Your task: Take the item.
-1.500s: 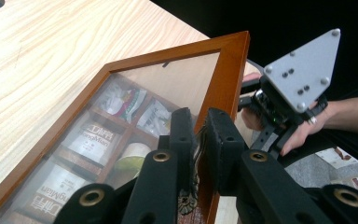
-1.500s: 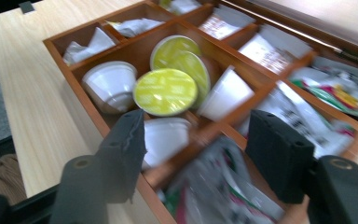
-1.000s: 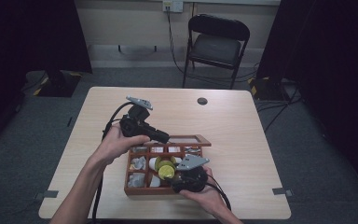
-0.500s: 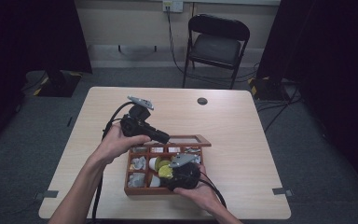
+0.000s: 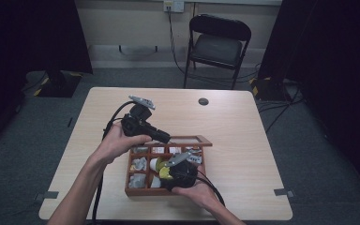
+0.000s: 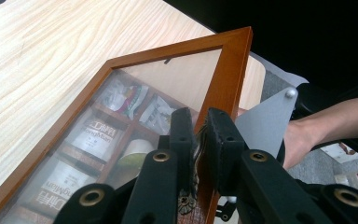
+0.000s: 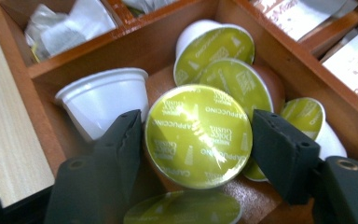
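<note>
The left gripper [image 6: 196, 135] is clamped on the raised glass lid [image 6: 228, 70] of the wooden box [image 5: 136, 191], near on the table [image 5: 243, 136]. The right gripper [image 7: 196, 135], jaws apart, brackets one green-topped capsule [image 7: 198, 135]; five other capsules lie beside it.

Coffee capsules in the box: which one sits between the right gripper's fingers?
The capsule whose green Cappuccino foil faces the camera, on top of the pile; the white one beside it lies on its side.

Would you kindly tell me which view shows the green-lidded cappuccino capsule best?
The right gripper view: the cappuccino capsule sits large between the tool's jaws, lid legible. The high view gives a small green-yellow patch; the left gripper view, a blur through the glass lid.
</note>
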Action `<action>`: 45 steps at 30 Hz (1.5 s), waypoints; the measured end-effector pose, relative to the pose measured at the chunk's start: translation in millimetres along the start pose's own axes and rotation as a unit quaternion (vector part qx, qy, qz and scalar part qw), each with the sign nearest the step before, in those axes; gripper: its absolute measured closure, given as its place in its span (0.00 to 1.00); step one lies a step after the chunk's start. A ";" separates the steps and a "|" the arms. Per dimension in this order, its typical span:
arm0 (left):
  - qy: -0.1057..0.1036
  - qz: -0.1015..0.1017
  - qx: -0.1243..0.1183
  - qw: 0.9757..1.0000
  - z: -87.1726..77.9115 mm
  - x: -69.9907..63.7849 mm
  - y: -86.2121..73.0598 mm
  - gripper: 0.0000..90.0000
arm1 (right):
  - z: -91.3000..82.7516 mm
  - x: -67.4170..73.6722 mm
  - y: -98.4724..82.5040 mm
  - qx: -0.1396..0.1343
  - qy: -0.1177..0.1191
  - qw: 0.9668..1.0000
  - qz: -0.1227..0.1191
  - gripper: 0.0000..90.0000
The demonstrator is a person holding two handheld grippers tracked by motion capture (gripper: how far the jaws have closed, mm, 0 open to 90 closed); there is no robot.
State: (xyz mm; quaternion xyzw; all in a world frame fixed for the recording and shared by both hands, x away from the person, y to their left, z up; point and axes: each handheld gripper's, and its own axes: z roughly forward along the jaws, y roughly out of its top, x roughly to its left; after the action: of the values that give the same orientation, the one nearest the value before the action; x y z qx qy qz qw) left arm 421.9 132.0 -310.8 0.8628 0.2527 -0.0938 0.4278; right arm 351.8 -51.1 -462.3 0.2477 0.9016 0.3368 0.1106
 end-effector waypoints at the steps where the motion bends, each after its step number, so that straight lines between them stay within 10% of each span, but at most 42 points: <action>1: 0.000 0.000 0.000 1.000 -0.1 0.0 -0.1 0.90 | 1.0 0.5 0.4 0.005 -0.001 1.000 0.000 0.39; 45: -0.006 0.009 -0.002 1.000 1.8 -1.3 -5.7 0.90 | -35.7 9.6 -8.3 -0.045 -0.011 0.998 0.034 0.42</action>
State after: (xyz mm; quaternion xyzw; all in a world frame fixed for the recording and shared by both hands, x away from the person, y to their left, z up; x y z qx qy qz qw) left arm 417.9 133.0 -315.3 0.8637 0.2431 -0.0945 0.4314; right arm 327.5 -71.2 -441.4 0.2768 0.8752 0.3781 0.1201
